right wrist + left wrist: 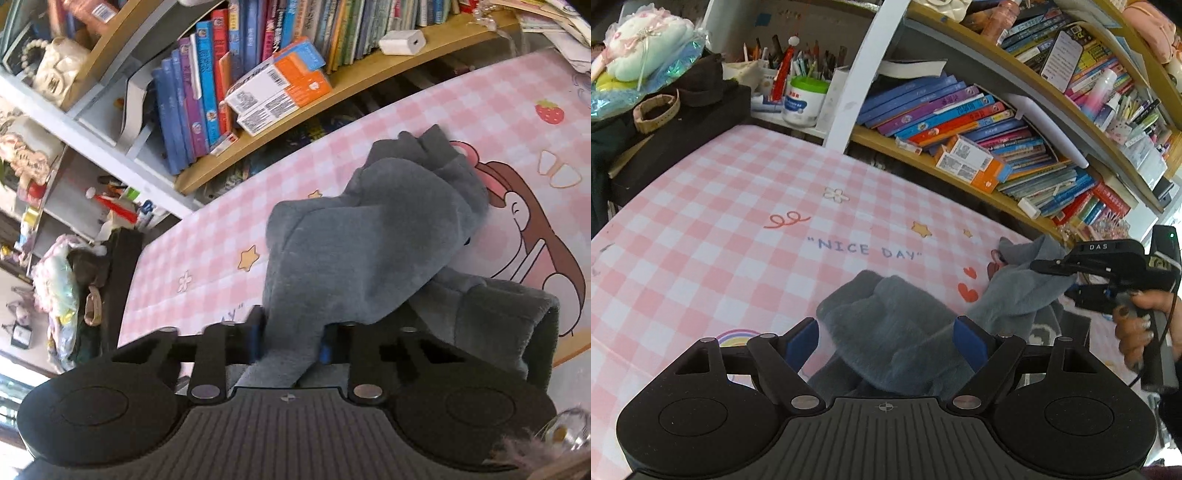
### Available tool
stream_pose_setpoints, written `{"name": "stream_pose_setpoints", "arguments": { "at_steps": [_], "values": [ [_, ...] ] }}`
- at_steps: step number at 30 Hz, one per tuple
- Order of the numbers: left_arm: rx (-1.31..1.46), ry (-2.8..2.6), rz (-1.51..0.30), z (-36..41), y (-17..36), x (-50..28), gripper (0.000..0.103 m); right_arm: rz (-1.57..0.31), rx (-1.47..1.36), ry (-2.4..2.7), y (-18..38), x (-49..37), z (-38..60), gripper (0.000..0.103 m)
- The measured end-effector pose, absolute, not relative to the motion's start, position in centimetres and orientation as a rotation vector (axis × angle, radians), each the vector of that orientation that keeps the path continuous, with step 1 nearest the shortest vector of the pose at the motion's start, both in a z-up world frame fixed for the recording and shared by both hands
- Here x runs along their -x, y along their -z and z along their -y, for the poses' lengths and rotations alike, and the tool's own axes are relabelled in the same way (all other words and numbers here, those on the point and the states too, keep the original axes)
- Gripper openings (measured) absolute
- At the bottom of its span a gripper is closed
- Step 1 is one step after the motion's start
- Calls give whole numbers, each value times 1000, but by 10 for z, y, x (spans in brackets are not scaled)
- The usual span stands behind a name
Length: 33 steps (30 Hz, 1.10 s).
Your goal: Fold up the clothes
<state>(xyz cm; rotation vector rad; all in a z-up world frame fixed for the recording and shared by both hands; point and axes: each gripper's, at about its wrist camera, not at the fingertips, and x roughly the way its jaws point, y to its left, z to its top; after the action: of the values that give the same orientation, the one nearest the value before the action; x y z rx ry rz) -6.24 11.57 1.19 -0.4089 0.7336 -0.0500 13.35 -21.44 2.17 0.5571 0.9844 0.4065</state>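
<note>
Grey fleece garment (373,240) lies bunched on the pink checked mat (701,229). The right gripper (291,341) clamps a fold, its fingertips buried; the left gripper (886,339) gapes wide around the cloth.

Both grippers are matte black plastic. The left gripper (888,341) has blue pads (971,341), silver pivot screws, two round discs and a ribbed plate with a crosshair mark. The right gripper (291,339) looks the same; its body is stamped "DAS", with a green light and a black cable. The hand (1137,328) has dark-painted nails.
</note>
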Motion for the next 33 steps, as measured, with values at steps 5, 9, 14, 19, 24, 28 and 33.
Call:
{"name": "stream_pose_setpoints", "arguments": {
  "at_steps": [5,9,14,19,24,28,33],
  "values": [
    [341,126,-792,-104,-6,55,83,-868,-587,-413,-47,-115,232,12],
    [254,181,-843,-84,1,42,83,-723,-651,-356,-73,-93,269,12],
    [187,167,-922,-71,18,24,83,-626,-663,-219,-91,-66,318,12],
    [178,210,-909,-63,23,2,83,-686,-665,-97,-71,-45,344,12],
    [53,279,-884,-37,24,-20,82,-749,-685,16,-48,-26,355,14],
    [48,315,-839,-30,17,-27,82,-767,-697,47,-41,-15,366,22],
    [44,310,-777,-34,7,-39,82,-750,-722,62,-44,-12,376,39]
  ]
}}
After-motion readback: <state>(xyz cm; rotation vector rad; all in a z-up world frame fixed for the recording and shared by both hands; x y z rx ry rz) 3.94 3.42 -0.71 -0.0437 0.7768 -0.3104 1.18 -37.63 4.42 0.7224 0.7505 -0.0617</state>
